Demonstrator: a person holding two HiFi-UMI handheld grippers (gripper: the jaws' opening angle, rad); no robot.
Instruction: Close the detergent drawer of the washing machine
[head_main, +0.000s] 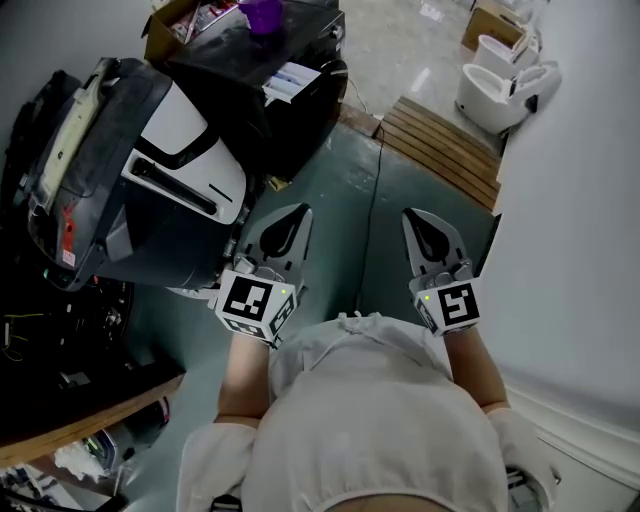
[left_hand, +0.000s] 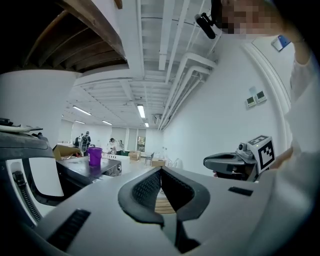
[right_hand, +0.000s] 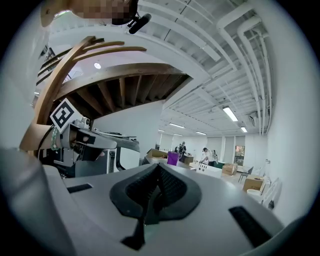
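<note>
The washing machine (head_main: 140, 180) stands at the left, dark grey with a white panel (head_main: 195, 160) that bears a long dark slot. I cannot tell from here whether its detergent drawer is in or out. My left gripper (head_main: 287, 228) hovers just right of the machine, jaws pressed together with nothing between them (left_hand: 161, 173). My right gripper (head_main: 432, 235) is held level with it over the green floor, also shut and empty (right_hand: 157, 169). Each gripper shows in the other's view: the right gripper (left_hand: 227, 162) and the left gripper (right_hand: 97, 142).
A black cabinet (head_main: 285, 85) with a purple cup (head_main: 262, 14) stands behind the machine, beside a cardboard box (head_main: 170, 25). A wooden pallet (head_main: 440, 145) and white fixtures (head_main: 505, 85) lie ahead. A cable (head_main: 372, 200) crosses the floor. A white wall (head_main: 585, 250) is at the right.
</note>
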